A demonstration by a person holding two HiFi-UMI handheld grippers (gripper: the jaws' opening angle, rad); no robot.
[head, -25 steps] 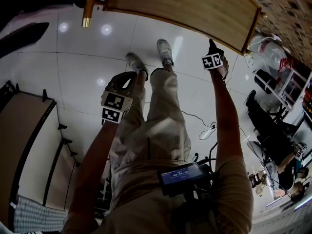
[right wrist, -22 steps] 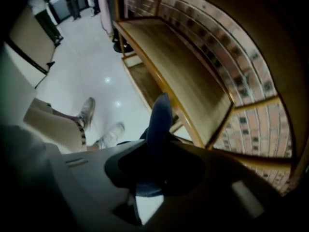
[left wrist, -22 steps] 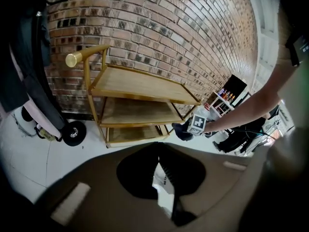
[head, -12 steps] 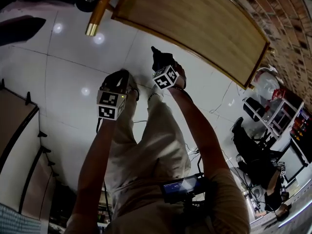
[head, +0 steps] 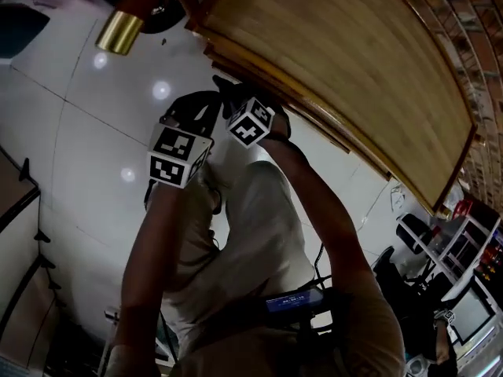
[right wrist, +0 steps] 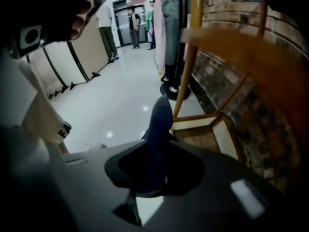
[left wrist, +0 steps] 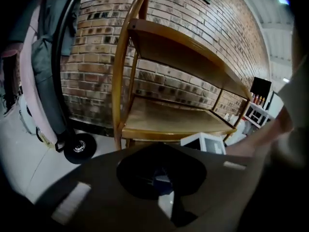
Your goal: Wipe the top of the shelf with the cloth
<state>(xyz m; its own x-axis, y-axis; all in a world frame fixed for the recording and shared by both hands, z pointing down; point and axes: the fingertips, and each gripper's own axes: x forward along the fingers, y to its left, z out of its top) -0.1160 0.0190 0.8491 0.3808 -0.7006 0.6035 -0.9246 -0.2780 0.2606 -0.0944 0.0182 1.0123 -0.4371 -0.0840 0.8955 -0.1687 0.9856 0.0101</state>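
Note:
The wooden shelf top (head: 338, 61) runs across the upper right of the head view. Seen from the left gripper view, the shelf (left wrist: 183, 47) stands against a brick wall with a lower board (left wrist: 169, 120). My right gripper (head: 229, 94) is at the shelf's near left corner, shut on a dark blue cloth (right wrist: 160, 120) that sticks up from its jaws. In the right gripper view, the gripper (right wrist: 157, 146) points steeply down beside the blurred shelf edge (right wrist: 241, 47). My left gripper (head: 198, 107) hangs just left of it, shut, nothing visibly held (left wrist: 161, 173).
A gold-capped pole (head: 119, 31) and a black wheel (left wrist: 78, 148) stand left of the shelf, under hanging clothes (left wrist: 43, 57). A low cane-panelled piece (right wrist: 212, 134) sits under the shelf. A white rack (head: 448, 242) is at the right; people (right wrist: 133, 21) stand far off.
The right gripper has swung with the cloth from the shelf's right end to its left corner, beside the left gripper. Both have sunk. The shelf now fills more of the head view.

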